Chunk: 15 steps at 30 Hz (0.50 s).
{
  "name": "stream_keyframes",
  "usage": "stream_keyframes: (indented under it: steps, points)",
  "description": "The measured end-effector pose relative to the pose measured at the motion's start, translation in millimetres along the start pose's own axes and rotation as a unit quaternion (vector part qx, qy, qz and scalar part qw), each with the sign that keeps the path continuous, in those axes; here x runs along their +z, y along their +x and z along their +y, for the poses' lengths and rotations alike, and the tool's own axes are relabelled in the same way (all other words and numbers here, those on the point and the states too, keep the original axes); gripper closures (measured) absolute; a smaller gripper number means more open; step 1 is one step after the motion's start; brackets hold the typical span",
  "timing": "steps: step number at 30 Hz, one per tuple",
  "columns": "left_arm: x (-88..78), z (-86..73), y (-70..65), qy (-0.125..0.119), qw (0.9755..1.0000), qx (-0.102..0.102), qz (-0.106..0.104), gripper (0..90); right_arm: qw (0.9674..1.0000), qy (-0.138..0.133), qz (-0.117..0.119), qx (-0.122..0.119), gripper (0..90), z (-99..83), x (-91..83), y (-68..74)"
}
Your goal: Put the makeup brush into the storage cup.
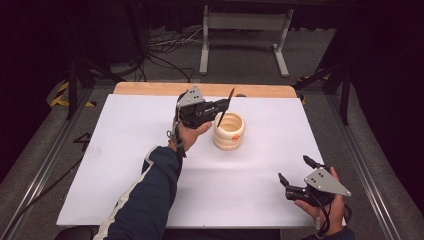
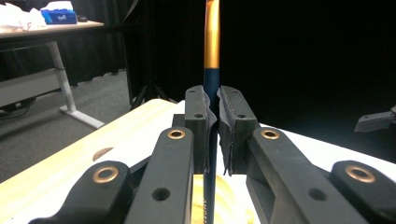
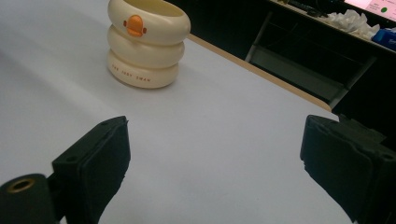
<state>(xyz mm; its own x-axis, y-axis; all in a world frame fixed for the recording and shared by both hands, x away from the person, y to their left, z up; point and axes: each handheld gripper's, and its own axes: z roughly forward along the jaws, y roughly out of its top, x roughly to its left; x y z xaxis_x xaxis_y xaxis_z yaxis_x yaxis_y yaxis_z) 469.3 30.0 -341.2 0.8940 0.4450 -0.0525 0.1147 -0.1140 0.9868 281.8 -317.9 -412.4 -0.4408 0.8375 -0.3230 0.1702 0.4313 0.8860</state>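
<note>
We have the pen (image 1: pixel 225 107) clamped in the left claw (image 1: pixel 220 106), just above centre in the high view, and its lower tip hangs over the mouth of the cream ringed cup (image 1: pixel 229 131) right below it. Our left claw is far nearer to that cup than the right claw (image 1: pixel 295 174), which rests with its jaws spread wide and empty at the lower right of the frame, well apart on the white table (image 1: pixel 125 165). The pen's long axis runs steeply, tilted a little toward the upper right; in the left gripper view it stands upright between the pads (image 2: pixel 204 126). We judge the coming move is a short descent into the cup.
</note>
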Motion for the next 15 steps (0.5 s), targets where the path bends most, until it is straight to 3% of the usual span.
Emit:
stream_keyframes:
  steps: [15]
  points:
    - [27.2,-3.3,2.1,-0.001,0.9999,0.009,-0.006,82.5,1.0000,0.000,0.001,-0.001,8.9,-0.3,1.0,-0.2]
